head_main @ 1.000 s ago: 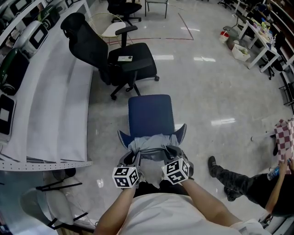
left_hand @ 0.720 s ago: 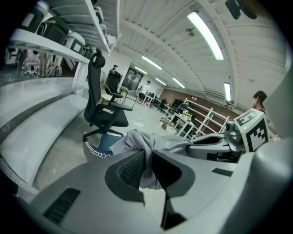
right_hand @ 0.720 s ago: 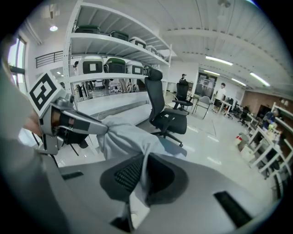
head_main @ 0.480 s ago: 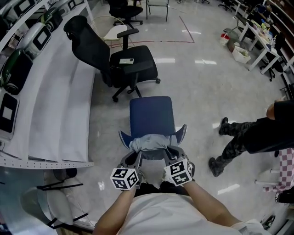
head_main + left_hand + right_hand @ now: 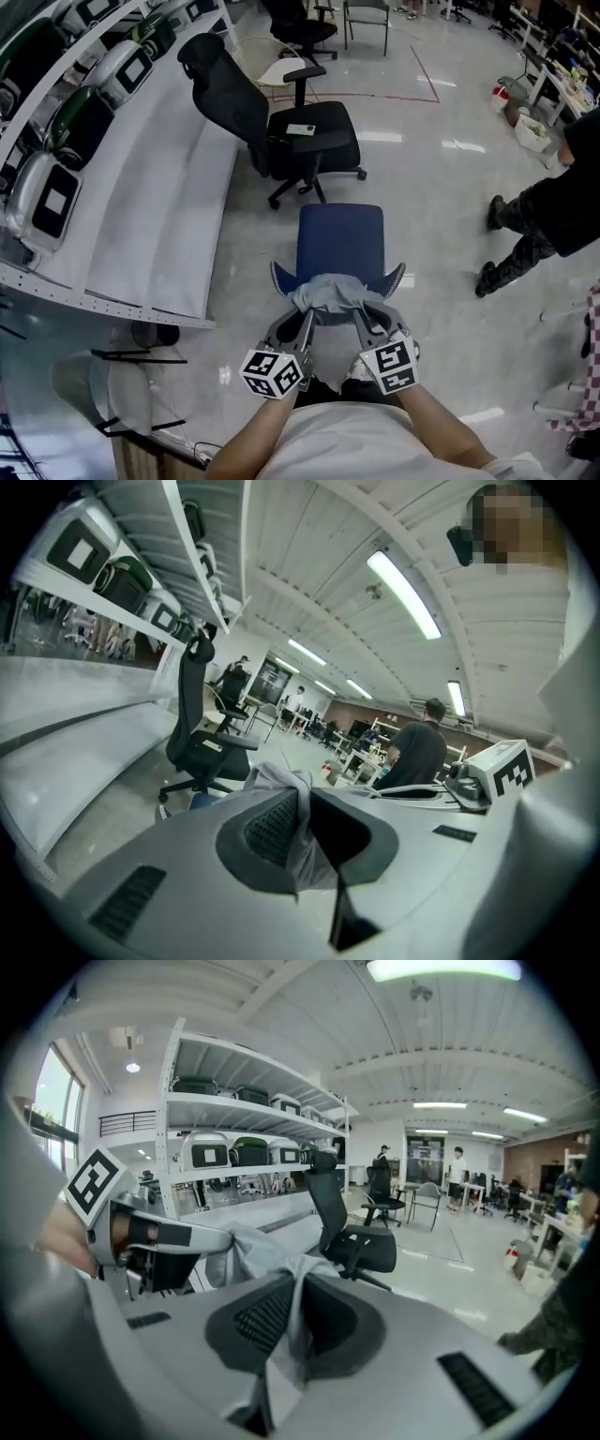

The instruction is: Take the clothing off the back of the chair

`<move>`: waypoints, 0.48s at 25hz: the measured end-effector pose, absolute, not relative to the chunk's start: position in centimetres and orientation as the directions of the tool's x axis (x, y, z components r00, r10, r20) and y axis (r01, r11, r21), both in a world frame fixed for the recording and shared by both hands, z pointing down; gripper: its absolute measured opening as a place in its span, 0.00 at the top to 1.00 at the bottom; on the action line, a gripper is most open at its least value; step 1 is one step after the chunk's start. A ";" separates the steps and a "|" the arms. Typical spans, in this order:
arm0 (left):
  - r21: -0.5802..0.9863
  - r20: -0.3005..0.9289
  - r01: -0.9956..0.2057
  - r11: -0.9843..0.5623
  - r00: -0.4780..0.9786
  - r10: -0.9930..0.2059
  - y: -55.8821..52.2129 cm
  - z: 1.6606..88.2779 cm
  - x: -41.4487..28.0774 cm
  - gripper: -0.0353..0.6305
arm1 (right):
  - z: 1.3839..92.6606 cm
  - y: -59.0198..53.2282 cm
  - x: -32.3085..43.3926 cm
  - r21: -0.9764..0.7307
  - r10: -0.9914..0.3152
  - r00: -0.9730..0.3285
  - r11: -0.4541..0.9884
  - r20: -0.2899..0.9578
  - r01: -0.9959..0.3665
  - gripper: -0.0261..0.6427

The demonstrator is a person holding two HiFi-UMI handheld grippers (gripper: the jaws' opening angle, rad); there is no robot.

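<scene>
Item: clothing (image 5: 330, 292), grey, lower centre of the head view, bunched over the back of the blue chair (image 5: 340, 239) between its two side wings. Holders: left gripper (image 5: 300, 323) and right gripper (image 5: 364, 323), side by side just below the bunch, each clamped on a fold. The left gripper view shows grey fabric pinched flat between closed jaws at centre frame, and the right gripper view shows the same, with a span of cloth running to the left gripper at its left edge. Change noted: a second ago the garment lay draped and slack across the chair back. Now it is drawn into a tighter ridge, pulled toward the person, and both grips are set. A bystander (image 5: 539, 225) has crossed from the lower right to the right edge (well apart from the chair, no bearing on the work). Status, as a judgement: the grasp is done and the lift has begun. The head view does not settle whether the cloth has cleared the top of the back. Remaining: raise it clear and draw it away. Risk: a hem catching on a wing.
</scene>
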State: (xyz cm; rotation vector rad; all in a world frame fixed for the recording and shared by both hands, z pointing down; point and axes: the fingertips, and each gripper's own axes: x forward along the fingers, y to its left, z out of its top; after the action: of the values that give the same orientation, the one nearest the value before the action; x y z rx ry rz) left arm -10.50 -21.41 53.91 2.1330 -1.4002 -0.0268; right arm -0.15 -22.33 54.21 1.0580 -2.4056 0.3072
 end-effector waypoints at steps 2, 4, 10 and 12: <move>0.476 0.280 -0.839 -0.264 0.429 -0.859 -20.9 53.4 -9.9 0.88 | 53.7 -21.9 0.2 -0.017 -0.617 -0.606 0.694 0.501 -0.720 0.90; 0.473 0.270 -0.846 -0.244 0.404 -0.874 -20.4 52.7 -9.5 0.88 | 53.2 -21.6 0.3 -0.027 -0.604 -0.635 0.714 0.481 -0.699 0.90; 0.456 0.248 -0.858 -0.236 0.377 -0.892 -18.9 51.0 -8.3 0.88 | 52.1 -20.7 0.6 -0.064 -0.582 -0.687 0.741 0.436 -0.669 0.90; 0.446 0.244 -0.862 -0.239 0.374 -0.895 -18.5 50.5 -8.2 0.89 | 51.6 -20.4 0.7 -0.073 -0.584 -0.694 0.741 0.422 -0.668 0.90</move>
State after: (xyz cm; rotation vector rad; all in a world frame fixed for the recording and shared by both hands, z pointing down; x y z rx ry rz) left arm -8.16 -18.47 50.49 2.1281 -1.5120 -0.0836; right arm 0.66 -20.41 51.58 0.9626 -2.5689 0.3122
